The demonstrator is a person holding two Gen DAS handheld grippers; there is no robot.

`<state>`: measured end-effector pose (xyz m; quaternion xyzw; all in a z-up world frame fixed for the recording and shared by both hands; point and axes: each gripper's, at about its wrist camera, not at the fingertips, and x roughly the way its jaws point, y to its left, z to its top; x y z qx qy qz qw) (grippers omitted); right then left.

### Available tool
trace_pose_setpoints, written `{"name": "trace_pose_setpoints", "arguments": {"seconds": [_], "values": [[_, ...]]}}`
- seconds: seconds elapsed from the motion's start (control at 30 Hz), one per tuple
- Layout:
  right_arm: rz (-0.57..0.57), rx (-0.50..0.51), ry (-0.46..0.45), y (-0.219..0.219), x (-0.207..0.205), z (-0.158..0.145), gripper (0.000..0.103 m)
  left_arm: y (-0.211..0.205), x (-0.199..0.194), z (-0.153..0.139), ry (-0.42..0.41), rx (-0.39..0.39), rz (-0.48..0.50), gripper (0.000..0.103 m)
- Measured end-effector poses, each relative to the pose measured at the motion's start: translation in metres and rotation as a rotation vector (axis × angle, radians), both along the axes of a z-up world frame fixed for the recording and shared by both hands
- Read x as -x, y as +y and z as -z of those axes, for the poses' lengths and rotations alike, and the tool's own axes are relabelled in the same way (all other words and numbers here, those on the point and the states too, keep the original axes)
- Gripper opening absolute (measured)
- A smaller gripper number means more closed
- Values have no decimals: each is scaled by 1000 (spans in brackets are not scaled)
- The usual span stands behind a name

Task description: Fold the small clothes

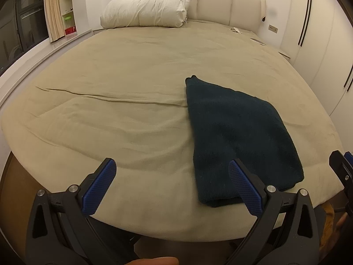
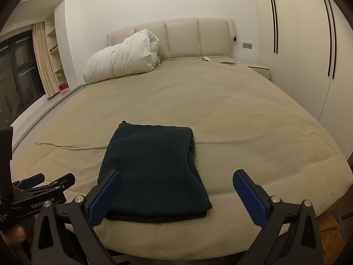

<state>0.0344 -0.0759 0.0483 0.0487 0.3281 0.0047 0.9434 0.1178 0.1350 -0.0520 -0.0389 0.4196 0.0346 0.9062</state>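
One dark garment (image 2: 152,172), already folded into a flat rectangle of several layers, lies on the bed (image 2: 242,114) near its foot edge, with nothing else of its kind around. Two grippers hang above that edge, each with a pair of blue-padded fingers spread wide and holding nothing. From the right wrist view, the right gripper (image 2: 176,194) frames the garment's near right corner: its left finger (image 2: 103,198) overlaps the cloth's near left side, though contact cannot be judged, and its right finger sits over bare sheet. From the left wrist view, the left gripper (image 1: 172,185) hovers to the left of the garment (image 1: 238,137), its right finger (image 1: 245,190) overlapping the cloth's near edge and its left finger over bare sheet; the right gripper's tip shows at the frame's right border. The left gripper (image 2: 42,183) also appears low at the left of the right wrist view. One white rolled duvet (image 2: 121,59) rests against the padded headboard (image 2: 181,37), with a small striped item peeking out beside it. Two small flat objects lie at the bed's far right corner, too small to identify. Shelves (image 2: 55,50) in a niche by the curtain (image 2: 42,59) hold a green item and a red one, otherwise too small to tell. One wardrobe (image 2: 304,44) stands along the right wall. Part of a hand (image 2: 13,234) shows at the lower left, and a fingertip (image 1: 154,260) along the bottom of the left wrist view.
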Motion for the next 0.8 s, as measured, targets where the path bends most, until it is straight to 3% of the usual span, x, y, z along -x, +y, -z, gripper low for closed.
{"name": "trace_pose_setpoints", "arguments": {"seconds": [0.8], "values": [[-10, 9, 39, 0, -2, 5, 103, -2, -5, 4, -22, -52, 4, 103]]}}
